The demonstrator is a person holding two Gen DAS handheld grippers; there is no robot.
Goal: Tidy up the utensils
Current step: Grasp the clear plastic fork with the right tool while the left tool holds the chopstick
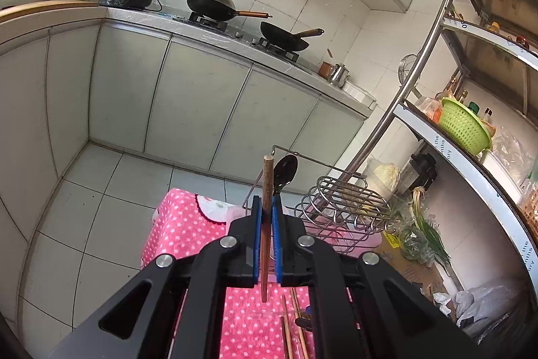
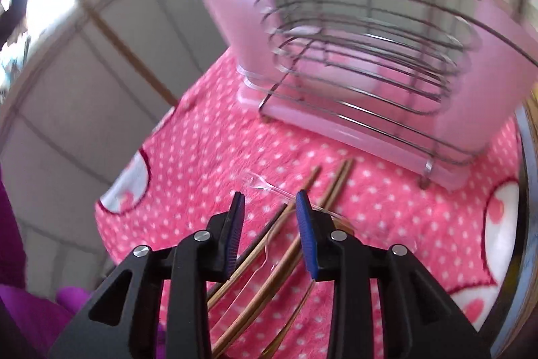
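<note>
Currently, in the left wrist view, the left gripper (image 1: 268, 217) is clamping its blue pads together on a brown wooden chopstick (image 1: 266, 211), which is standing upright at lower centre of the frame. Just behind it a black plastic spoon (image 1: 285, 172) is sticking up from a wire utensil rack (image 1: 339, 201) at centre right. To seat the chopstick well, it probably needs carrying over the rack's open top and lowering straight before the pads part. Around it, the pink polka-dot cloth (image 1: 188, 224) is covering the table, grey cabinets are running below a stove with two black woks (image 1: 215, 2) in the upper half, and a green plastic colander (image 1: 465, 127) is sitting on a steel shelf at right.

Meanwhile, in the right wrist view, the right gripper (image 2: 270, 201) is standing with its jaws apart and nothing between them, hovering over loose bamboo chopsticks (image 2: 296, 254) and a clear plastic fork (image 2: 265, 187) lying on the cloth at lower centre. Picking one chopstick near its middle, without catching its neighbours, looks wisest. The blurred rack on its pink plastic drip tray (image 2: 235, 22) is filling the upper right.
</note>
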